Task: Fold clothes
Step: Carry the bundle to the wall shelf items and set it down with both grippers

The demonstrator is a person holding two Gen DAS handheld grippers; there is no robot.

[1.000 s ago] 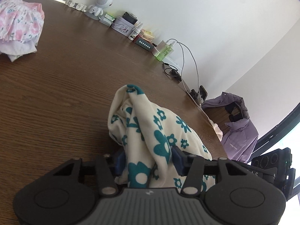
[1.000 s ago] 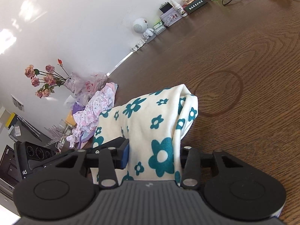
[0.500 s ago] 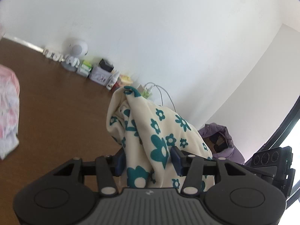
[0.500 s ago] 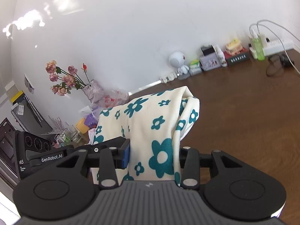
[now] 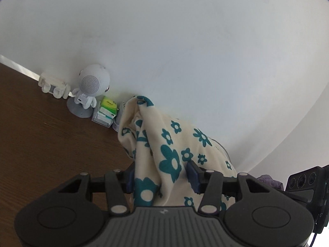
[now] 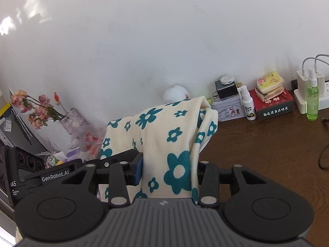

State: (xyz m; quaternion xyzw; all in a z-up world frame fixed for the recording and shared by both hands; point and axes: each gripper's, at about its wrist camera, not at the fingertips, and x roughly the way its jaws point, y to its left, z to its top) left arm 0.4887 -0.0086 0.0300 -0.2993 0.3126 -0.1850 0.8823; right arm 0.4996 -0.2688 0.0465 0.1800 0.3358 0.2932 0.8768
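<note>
A cream cloth with teal flowers (image 5: 164, 144) is held up off the brown table (image 5: 41, 144). My left gripper (image 5: 161, 177) is shut on one bunched part of it, which drapes over the jaws. My right gripper (image 6: 168, 170) is shut on another part of the same cloth (image 6: 164, 135), which hangs over its fingers. Both grippers point toward the white wall. The other gripper's body shows at the right edge of the left wrist view (image 5: 306, 181) and at the left edge of the right wrist view (image 6: 30, 173).
Along the wall stand a white robot-shaped speaker (image 5: 90, 86), small boxes (image 5: 105, 111), a tin (image 6: 228, 107), spray bottles (image 6: 312, 96), a red box (image 6: 273, 105) and a power strip with cables (image 6: 320, 92). Flowers and a clothes pile (image 6: 86, 138) lie left.
Both grippers have lifted and tilted upward with the cloth. The views went from looking down at the table to facing the wall. The grip on the cloth is unchanged.
</note>
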